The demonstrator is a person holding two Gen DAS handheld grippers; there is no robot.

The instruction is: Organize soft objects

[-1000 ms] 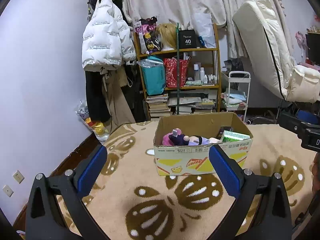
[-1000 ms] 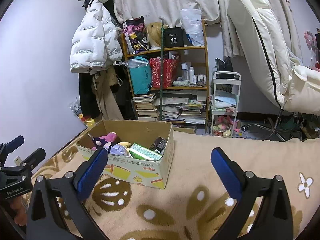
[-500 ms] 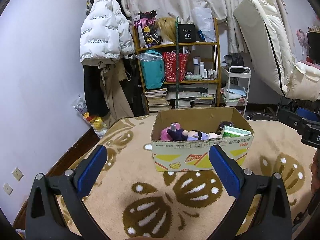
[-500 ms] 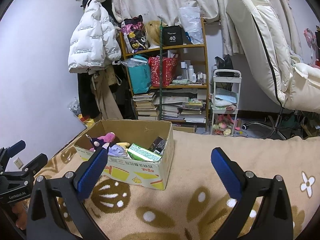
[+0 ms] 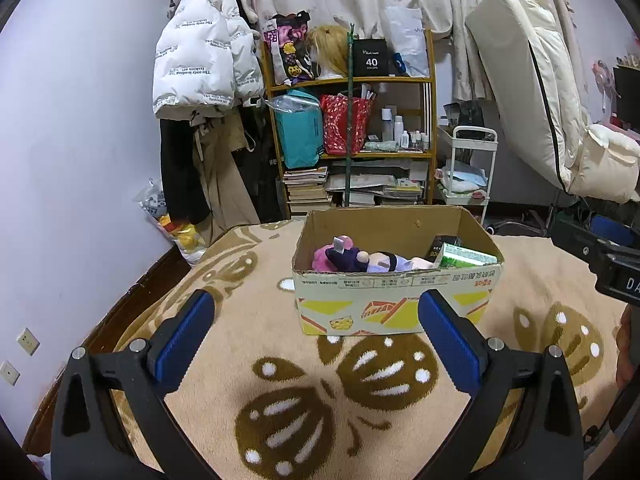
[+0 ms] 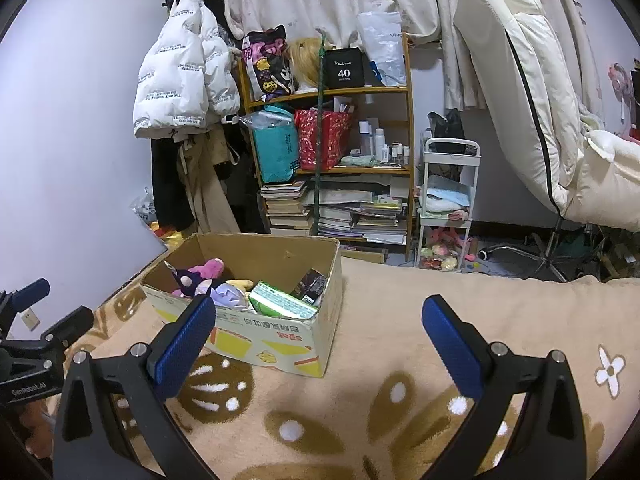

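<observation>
Nearest, the left gripper [image 5: 316, 328] and the right gripper [image 6: 318, 330] both hover above the tan patterned blanket [image 5: 280, 392], jaws spread wide and holding nothing. Just beyond them sits the cardboard box [image 5: 394, 300], open-topped, with a pink and purple plush toy [image 5: 352, 258] lying inside beside a green carton [image 5: 466, 256]. Farther back, a cluttered wooden shelf [image 5: 352, 136] stands against the wall.

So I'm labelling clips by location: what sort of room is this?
Probably a lived-in bedroom or spare room: a puffer jacket hangs on the wall, a cluttered bookshelf holds bags and books, and a cardboard box holds toys.
</observation>
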